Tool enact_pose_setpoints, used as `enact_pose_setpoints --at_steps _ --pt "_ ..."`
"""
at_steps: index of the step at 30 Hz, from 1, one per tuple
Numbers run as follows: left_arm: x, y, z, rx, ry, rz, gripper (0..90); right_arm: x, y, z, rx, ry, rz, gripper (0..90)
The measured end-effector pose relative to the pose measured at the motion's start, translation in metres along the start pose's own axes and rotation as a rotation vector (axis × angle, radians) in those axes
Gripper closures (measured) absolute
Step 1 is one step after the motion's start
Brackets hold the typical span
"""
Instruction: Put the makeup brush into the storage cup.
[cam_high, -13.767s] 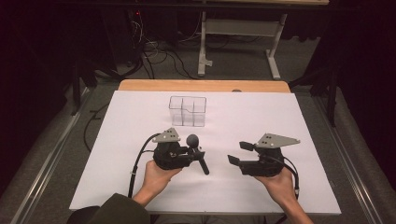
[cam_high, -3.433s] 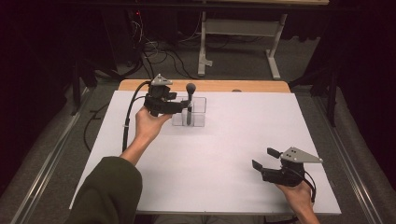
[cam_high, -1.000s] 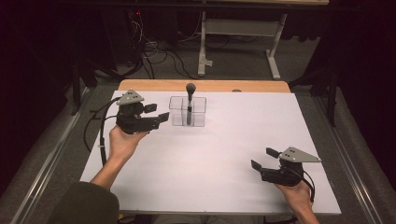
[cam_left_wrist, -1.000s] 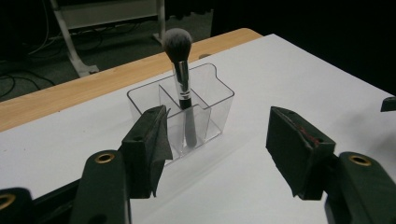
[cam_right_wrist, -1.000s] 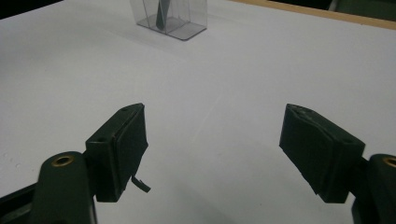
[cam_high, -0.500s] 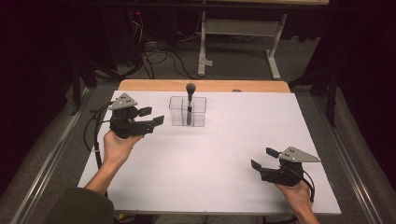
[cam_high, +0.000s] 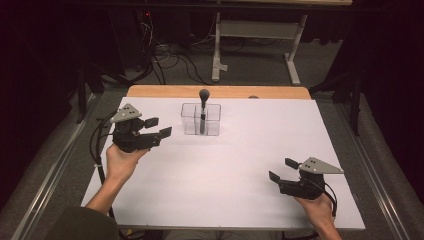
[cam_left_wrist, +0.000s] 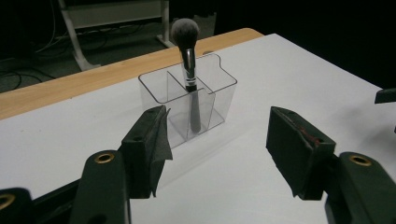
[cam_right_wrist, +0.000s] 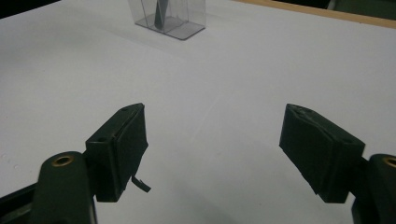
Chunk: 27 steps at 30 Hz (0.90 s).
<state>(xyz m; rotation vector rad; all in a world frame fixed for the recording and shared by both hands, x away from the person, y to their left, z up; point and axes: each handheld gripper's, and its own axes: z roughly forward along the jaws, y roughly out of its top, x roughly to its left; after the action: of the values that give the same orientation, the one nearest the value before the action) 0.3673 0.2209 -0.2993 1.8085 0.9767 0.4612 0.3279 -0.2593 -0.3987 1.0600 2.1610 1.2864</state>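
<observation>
The table (cam_high: 220, 175), covered in white with a wooden edge at the far side, carries one landmark: a clear box (cam_high: 200, 119) with several compartments, standing near that far edge. All places here are told from the box.

The left gripper (cam_high: 161, 128) hangs just left of the box, apart from it, its jaws spread wide with nothing between them; the left gripper view looks past them at the box (cam_left_wrist: 189, 100) straight ahead. The right gripper (cam_high: 281, 170) rests well away from the box, toward the near right corner of the table, jaws likewise wide apart and empty, as its own view shows over bare white surface with the box (cam_right_wrist: 169, 16) far off.

The brush (cam_high: 203, 107) stands upright in a middle compartment of the box, its dark fluffy head (cam_left_wrist: 185, 31) rising clear above the rim, a shiny ferrule below it and the dark handle down inside against a divider.

Judging by looks, the brush is light and stiff in the handle, soft in the bristles. The ferrule and handle seem smooth and may slip in hard pads, so a firm pinch just below the head, on the ferrule above the rim, would serve best; squeezing the bristles would give no hold. The box looks thin, light and easy to tip or slide if the brush is dragged sideways.
</observation>
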Motion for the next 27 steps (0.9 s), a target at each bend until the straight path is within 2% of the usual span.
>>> enact_pose_setpoints --at_steps 8,16,27 --pt "-0.001 -0.005 -0.004 -0.003 -0.002 0.0 38.5 0.0 0.0 0.0 -0.002 0.001 -0.001 24.7" --pt "0.002 -0.012 -0.011 -0.019 -0.018 -0.03 38.5 0.0 0.0 0.0 -0.003 0.0 0.0 24.7" --pt "0.002 -0.018 -0.015 -0.009 -0.021 -0.037 38.5 0.0 0.0 0.0 -0.001 0.0 0.0 24.7"
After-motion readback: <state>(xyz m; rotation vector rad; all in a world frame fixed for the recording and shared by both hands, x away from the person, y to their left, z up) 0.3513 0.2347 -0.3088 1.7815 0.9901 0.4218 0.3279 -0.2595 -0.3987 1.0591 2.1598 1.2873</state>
